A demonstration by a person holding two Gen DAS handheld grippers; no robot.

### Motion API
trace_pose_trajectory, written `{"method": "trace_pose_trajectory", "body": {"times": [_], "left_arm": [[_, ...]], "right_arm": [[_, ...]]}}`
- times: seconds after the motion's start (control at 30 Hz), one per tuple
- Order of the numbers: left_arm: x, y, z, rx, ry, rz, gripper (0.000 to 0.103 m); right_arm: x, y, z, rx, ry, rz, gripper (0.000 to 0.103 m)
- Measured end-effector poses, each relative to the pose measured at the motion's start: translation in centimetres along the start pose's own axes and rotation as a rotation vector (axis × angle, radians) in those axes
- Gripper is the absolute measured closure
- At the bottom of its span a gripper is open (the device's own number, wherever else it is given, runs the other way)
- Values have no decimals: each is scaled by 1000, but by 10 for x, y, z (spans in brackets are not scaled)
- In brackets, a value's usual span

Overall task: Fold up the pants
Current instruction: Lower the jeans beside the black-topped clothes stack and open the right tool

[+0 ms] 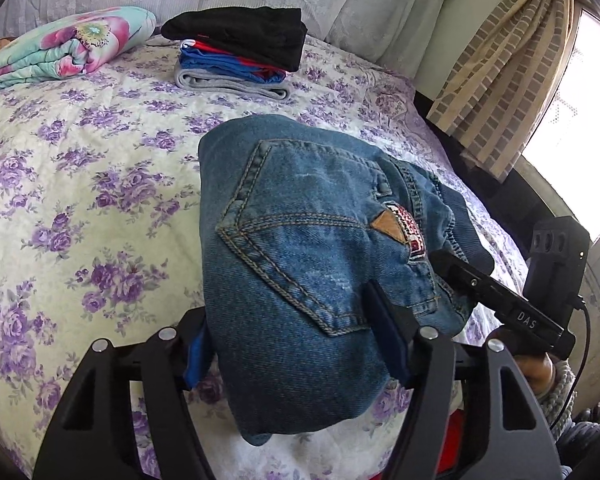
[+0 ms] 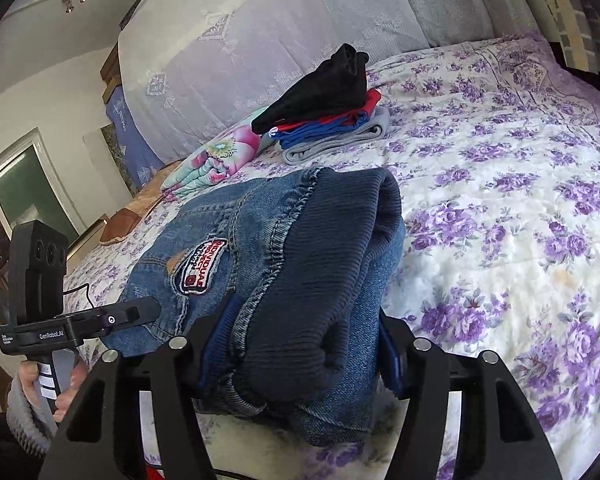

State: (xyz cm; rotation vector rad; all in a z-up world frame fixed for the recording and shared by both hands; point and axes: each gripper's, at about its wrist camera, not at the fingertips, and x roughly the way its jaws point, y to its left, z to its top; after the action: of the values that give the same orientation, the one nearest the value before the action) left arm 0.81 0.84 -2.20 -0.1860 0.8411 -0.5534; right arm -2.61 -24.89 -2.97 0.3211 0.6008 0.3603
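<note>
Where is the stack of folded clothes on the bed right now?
In both views the stack of folded clothes sits far up the bed, beside the floral quilt, beyond the folded jeans.

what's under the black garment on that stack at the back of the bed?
Under the black garment: a red and blue piece, then a grey folded one on the bedspread. Anything between them is covered.
</note>
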Motion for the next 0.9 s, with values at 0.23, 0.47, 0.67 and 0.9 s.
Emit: {"method": "trace_pose_trajectory", "body": {"times": [0.23,0.47,0.67,0.9], "left_arm": [[-17,-10,19,58,-61,40,38],[-21,-4,89,70,-119,54,38],[-6,16,167,56,-144,72,38],[52,56,224,10,-124,131,38]], "right_arm": [[-1,10,19,-23,-22,19,41],[15,25,89,-85,-75,25,41],[58,25,165,-79,-93,32,41],[144,2,217,-27,-48,5,41]]}}
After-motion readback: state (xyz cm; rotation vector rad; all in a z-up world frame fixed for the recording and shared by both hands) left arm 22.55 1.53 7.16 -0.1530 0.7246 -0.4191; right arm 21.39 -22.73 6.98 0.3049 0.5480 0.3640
